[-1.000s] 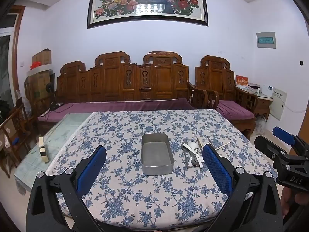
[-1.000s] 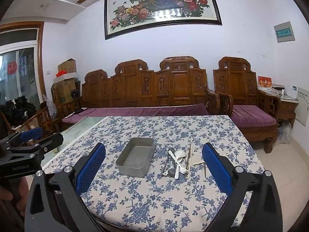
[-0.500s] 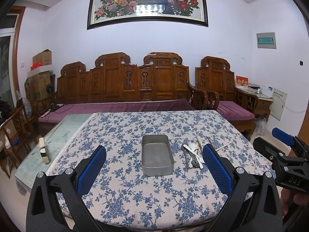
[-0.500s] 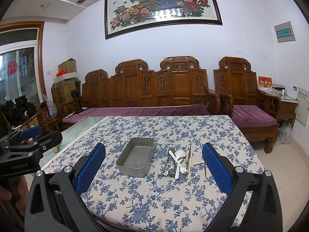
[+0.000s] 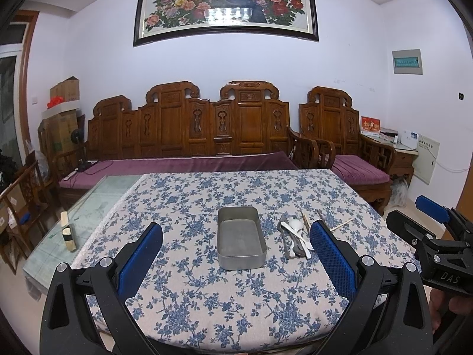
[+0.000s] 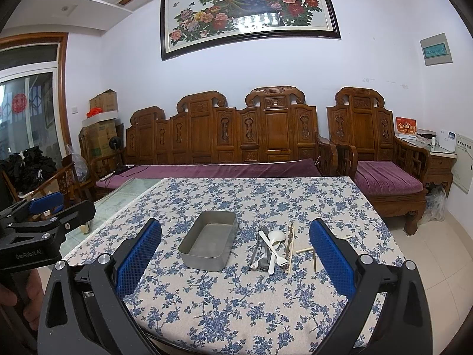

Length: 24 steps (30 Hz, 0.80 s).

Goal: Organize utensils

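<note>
An empty grey metal tin [image 5: 241, 238] [image 6: 209, 239] sits mid-table on the floral cloth. To its right lies a heap of utensils [image 5: 295, 236] [image 6: 273, 247]: white spoon, white fork, metal pieces and wooden chopsticks [image 6: 291, 244]. My left gripper [image 5: 236, 256] hangs open before the near table edge, nothing between its blue pads. My right gripper [image 6: 235, 254] is likewise open and empty, and its body shows at the right edge of the left wrist view. Both stay well short of the tin.
The table with the blue-flowered cloth [image 5: 207, 195] has a bare glass strip [image 5: 88, 207] on the left holding a small wooden block [image 5: 67, 234]. A carved wooden sofa [image 5: 192, 136] and an armchair [image 6: 381, 159] stand behind. Tiled floor lies to the right.
Both views have shifted only slightly; the table and tin sit a touch lower in frame. Nothing on the table has moved, and both grippers stay open.
</note>
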Motion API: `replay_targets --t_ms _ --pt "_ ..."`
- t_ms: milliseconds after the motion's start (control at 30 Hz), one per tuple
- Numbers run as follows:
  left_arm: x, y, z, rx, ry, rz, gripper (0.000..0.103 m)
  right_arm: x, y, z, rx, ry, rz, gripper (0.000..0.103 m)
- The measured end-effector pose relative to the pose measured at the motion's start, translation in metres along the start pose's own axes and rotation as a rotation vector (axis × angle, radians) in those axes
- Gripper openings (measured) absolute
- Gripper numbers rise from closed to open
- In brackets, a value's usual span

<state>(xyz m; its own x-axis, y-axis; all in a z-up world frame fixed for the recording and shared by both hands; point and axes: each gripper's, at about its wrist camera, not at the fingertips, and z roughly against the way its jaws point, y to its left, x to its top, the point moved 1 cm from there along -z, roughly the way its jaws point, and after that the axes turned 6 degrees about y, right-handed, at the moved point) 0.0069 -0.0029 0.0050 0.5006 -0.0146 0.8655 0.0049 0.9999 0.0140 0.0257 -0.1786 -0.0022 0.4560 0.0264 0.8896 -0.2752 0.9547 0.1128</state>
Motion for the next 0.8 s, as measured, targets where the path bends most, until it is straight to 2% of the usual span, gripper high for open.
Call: replay_targets --t_ms 167,800 --pt "0.009 -0.001 0.007 0.000 0.000 -0.001 0.097 0.000 0.002 0.001 0.006 0.000 -0.001 0.101" --pt "0.012 -0.002 0.009 0.000 -0.005 -0.001 0.097 0.000 0.006 0.000 0.024 -0.006 -0.002 0.101"
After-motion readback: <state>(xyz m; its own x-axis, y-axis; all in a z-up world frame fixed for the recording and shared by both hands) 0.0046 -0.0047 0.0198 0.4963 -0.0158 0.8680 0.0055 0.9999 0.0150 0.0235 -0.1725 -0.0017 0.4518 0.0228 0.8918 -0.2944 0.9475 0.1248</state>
